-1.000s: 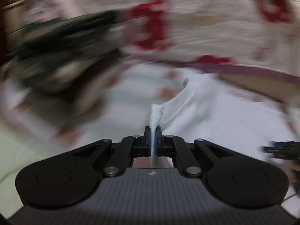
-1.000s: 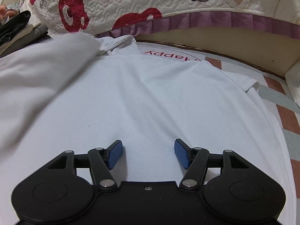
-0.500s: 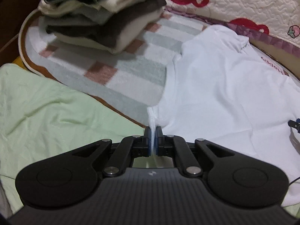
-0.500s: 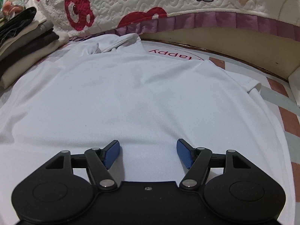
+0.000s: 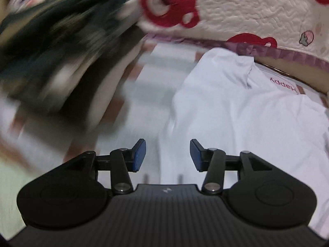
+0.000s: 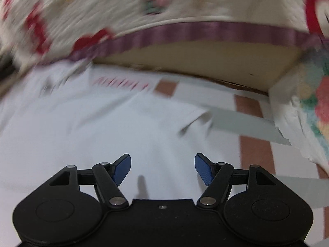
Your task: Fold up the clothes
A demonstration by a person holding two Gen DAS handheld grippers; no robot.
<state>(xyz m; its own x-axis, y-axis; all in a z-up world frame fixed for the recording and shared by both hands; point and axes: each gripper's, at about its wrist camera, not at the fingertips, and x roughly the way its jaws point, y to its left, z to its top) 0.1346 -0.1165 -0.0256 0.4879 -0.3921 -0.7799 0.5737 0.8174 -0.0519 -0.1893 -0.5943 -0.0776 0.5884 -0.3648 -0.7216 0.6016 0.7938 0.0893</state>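
Each black plastic two-finger gripper, left [image 5: 167, 155] and right [image 6: 162, 169], had blue ribbed pads [image 5: 138, 155], silver pivot screws [image 5: 121, 186] behind them, and rounded side lobes.

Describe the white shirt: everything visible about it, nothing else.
The white shirt is plain, soft-looking knit fabric, spread flat on the checked mat. Its far end is rumpled near the quilt's purple trim, beside red "Happy" lettering seen upside down. One short sleeve lies out on the mat. Neither the left gripper nor the right gripper grips it; both are open.
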